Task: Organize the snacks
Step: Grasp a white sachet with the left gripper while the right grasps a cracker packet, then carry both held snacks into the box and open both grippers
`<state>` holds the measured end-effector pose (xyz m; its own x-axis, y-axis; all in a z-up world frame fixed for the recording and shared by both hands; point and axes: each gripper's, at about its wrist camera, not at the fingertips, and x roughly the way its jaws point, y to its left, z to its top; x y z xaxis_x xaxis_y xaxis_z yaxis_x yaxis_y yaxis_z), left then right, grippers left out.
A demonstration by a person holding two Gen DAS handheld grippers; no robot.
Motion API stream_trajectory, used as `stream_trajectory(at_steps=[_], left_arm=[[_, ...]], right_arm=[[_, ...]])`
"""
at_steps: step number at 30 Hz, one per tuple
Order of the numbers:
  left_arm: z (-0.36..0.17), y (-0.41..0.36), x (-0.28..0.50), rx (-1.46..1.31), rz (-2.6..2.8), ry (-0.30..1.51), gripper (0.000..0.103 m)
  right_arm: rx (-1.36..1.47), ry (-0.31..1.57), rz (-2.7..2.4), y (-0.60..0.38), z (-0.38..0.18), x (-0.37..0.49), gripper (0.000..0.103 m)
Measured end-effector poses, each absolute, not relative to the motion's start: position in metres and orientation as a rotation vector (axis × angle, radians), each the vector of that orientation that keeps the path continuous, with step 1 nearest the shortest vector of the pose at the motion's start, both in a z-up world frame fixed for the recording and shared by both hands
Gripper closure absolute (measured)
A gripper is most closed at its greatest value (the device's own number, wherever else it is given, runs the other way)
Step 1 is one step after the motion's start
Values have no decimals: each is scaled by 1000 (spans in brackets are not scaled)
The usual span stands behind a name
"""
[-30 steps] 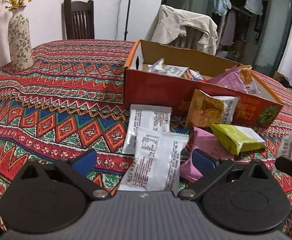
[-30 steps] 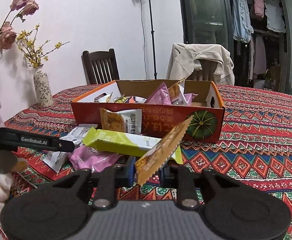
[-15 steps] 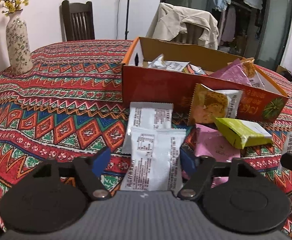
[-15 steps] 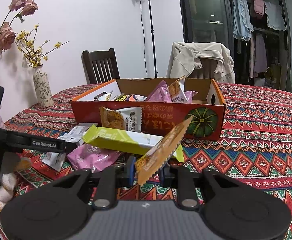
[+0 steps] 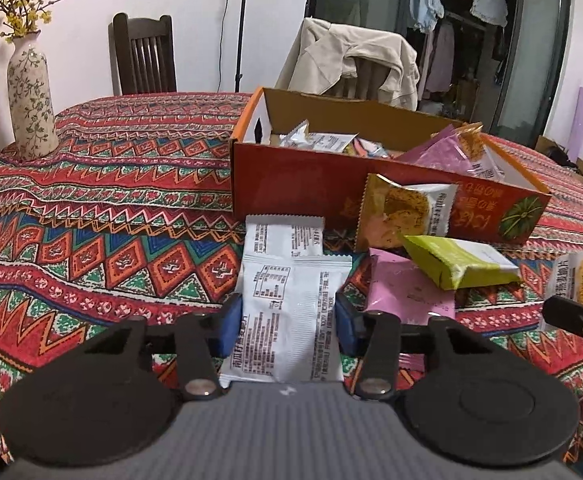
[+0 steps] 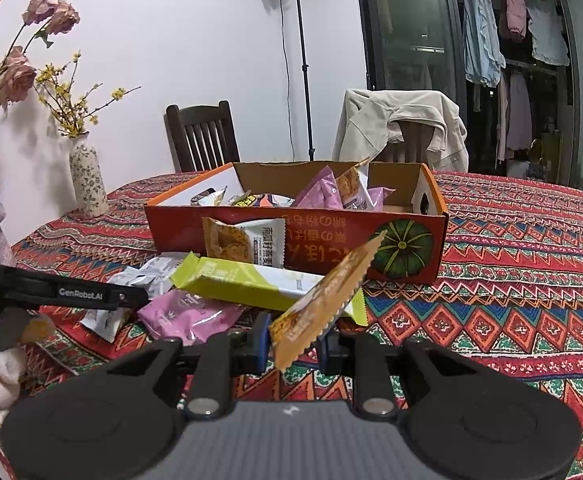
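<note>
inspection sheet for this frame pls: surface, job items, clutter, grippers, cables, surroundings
Surface: round table under patterned red cloth.
Job's things: orange box part-filled with snacks; loose outside it a white packet, second white one, pink packet, green packet, orange packet leaning on box.
Clutter: flower vase.
Grippers: left gripper shut on white packet; right gripper shut on orange snack packet.
Cables: cord hangs down the light stand.
Surroundings: two chairs, jacket over one, hanging clothes.

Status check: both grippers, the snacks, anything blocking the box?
Left gripper shut on white packet. Right gripper shut on orange packet. Loose snacks heaped against box front; top open.
</note>
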<state>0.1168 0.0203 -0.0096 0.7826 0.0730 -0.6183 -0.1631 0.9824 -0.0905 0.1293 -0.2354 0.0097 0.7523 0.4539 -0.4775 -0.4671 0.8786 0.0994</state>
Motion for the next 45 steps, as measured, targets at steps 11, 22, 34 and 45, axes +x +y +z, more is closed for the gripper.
stream_trajectory(at_steps=[11, 22, 34, 45], left_arm=[[16, 10, 95, -117, 72, 568, 55], [53, 1, 98, -95, 47, 475, 55], [88, -9, 131, -93, 30, 415, 55], [107, -12, 171, -123, 49, 392, 55]], right_arm=[[-31, 484, 504, -236, 20, 119, 81], [-42, 431, 498, -232, 39, 117, 81], [-45, 346, 477, -223, 76, 142, 81], [-39, 334, 437, -219, 98, 192, 81]])
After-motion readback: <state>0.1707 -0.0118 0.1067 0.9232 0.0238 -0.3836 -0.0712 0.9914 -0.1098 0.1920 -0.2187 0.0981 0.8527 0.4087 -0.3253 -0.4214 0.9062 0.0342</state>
